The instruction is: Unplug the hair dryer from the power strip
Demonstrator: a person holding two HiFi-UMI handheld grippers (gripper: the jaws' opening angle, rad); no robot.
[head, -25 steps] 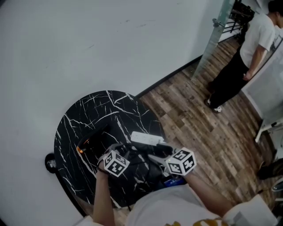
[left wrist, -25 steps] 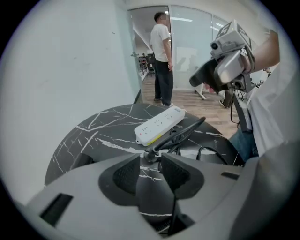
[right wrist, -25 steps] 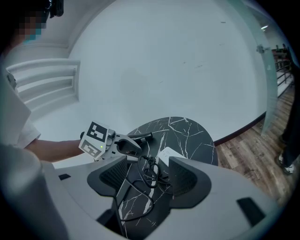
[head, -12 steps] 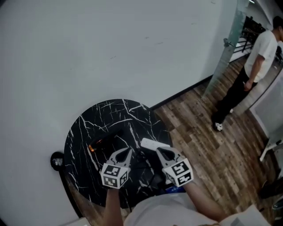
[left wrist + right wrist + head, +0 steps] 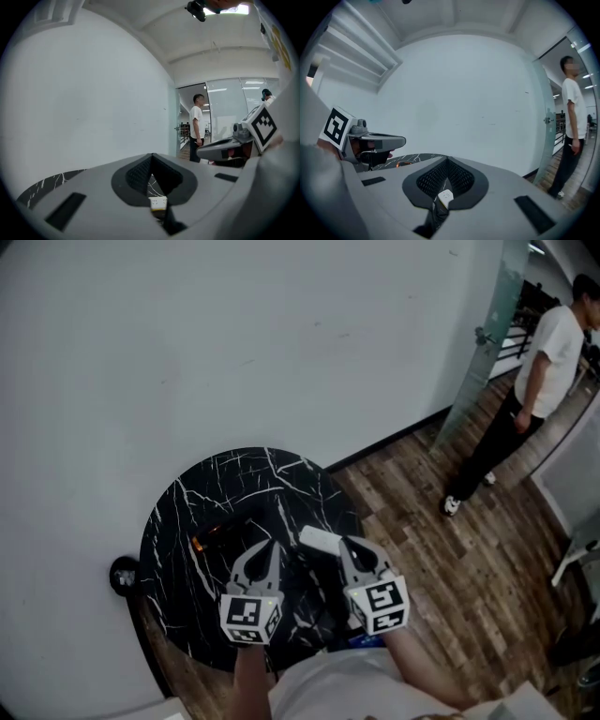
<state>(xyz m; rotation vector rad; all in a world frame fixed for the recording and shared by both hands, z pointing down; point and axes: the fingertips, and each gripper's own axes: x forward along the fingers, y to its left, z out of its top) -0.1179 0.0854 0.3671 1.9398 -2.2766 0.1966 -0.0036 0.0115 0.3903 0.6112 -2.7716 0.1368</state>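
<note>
- The left gripper has its grey jaws pressed together, with nothing between them; through the opening under the tips a small piece of the white oblong plastic power strip shows below.
- The right gripper is likewise pressed closed and empty, with the same strip seen beneath its tips.
- From the head view, both grippers hang side by side above the round black marble-patterned table, clear of everything on it.
- The power strip lies on the table just beyond the right gripper's tips.
- The black hair dryer with an orange glowing spot lies further left, ahead of the left gripper; its plug cannot be made out.
- Beyond stands a plain white wall.
- Farthest off, a person in a white shirt and dark trousers stands on the wood-plank floor.
</note>
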